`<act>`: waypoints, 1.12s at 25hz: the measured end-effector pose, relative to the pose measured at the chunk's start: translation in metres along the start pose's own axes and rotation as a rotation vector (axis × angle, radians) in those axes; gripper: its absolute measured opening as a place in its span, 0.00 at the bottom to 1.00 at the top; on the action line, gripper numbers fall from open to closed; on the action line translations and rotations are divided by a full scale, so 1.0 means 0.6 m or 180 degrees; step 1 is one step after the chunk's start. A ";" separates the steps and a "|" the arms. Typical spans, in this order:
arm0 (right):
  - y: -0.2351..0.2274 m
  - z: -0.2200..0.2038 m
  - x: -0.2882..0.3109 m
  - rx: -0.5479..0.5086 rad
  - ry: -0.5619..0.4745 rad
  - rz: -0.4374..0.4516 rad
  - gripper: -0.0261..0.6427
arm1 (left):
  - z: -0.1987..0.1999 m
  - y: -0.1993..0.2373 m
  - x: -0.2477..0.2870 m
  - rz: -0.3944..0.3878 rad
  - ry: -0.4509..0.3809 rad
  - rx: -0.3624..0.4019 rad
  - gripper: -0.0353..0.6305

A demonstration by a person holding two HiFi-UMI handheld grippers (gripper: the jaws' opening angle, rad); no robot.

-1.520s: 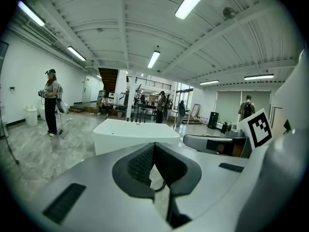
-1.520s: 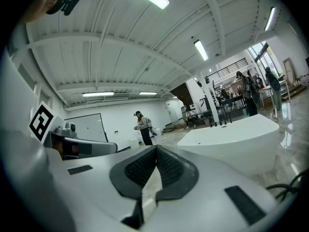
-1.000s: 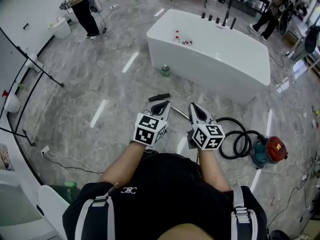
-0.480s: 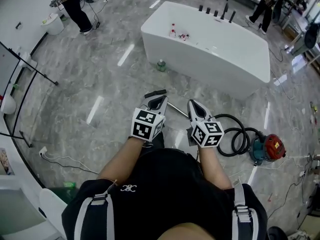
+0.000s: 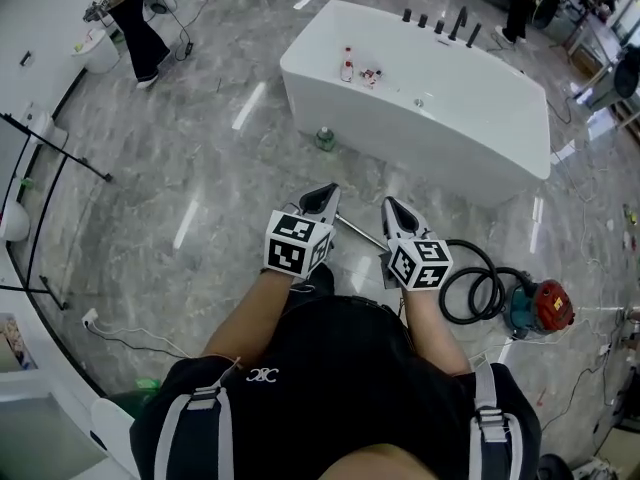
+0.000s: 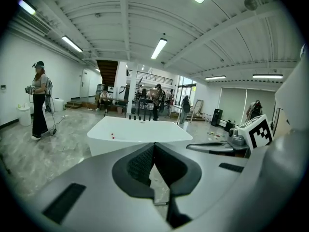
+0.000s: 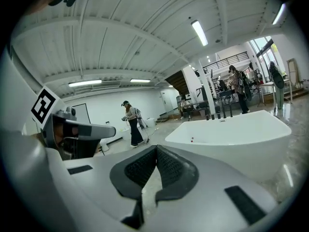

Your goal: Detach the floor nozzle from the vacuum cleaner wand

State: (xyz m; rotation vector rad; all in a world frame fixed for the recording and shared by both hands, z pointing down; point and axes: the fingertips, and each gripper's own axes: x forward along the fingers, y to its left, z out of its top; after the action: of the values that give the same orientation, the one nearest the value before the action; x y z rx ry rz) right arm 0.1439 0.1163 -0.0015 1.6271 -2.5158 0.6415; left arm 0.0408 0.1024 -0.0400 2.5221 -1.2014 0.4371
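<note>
The left hand-held gripper [image 5: 322, 194] is held out over the marble floor [image 5: 200, 168] with its jaws together, the ribbed pads meeting in a thin line and nothing caught between them. The right hand-held gripper [image 5: 391, 206] is just beside it at about the same height, jaws likewise pressed together and empty. Both point forward and a little downward. Below and between them the vacuum cleaner wand [image 5: 361, 232] lies on the floor as a thin metal tube. It slants from under the left hand-held gripper's jaws toward the right hand-held gripper's marker cube. The floor nozzle cannot be made out, since the wand's far end is covered by the left hand-held gripper. To the right of the right hand-held gripper a black hose [image 5: 470, 288] lies coiled on the floor, leading to the red and teal vacuum cleaner body [image 5: 540, 305] further right. Ahead of both stands a white bathtub [image 5: 440, 108], with a green bottle [image 5: 325, 139] on the floor near its base. A person [image 5: 125, 13] stands well away beyond the left hand-held gripper.
</note>
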 end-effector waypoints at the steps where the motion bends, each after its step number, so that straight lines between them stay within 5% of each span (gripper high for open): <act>1: -0.004 0.009 0.023 -0.0011 0.0017 0.0010 0.05 | 0.012 0.020 0.015 -0.0009 -0.0011 -0.0013 0.07; 7: -0.022 0.063 0.167 0.0127 0.0072 0.0012 0.05 | 0.054 0.148 0.109 -0.0060 0.0138 0.0036 0.07; 13: -0.061 0.061 0.280 -0.0084 0.0386 -0.0115 0.05 | 0.059 0.245 0.191 -0.0145 0.0177 -0.0113 0.07; 24: -0.120 -0.030 0.405 -0.0549 0.1015 0.0044 0.05 | -0.052 0.350 0.335 0.0011 0.0718 -0.0104 0.07; 28: -0.160 -0.096 0.439 -0.0664 0.1347 0.0119 0.05 | -0.127 0.360 0.377 0.0019 0.1011 -0.0317 0.07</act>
State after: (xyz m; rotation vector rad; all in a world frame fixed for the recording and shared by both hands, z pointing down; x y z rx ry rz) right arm 0.1053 -0.1202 0.1553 1.2261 -2.2228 0.6241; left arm -0.0039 -0.1526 0.1512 2.2590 -1.0795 0.7286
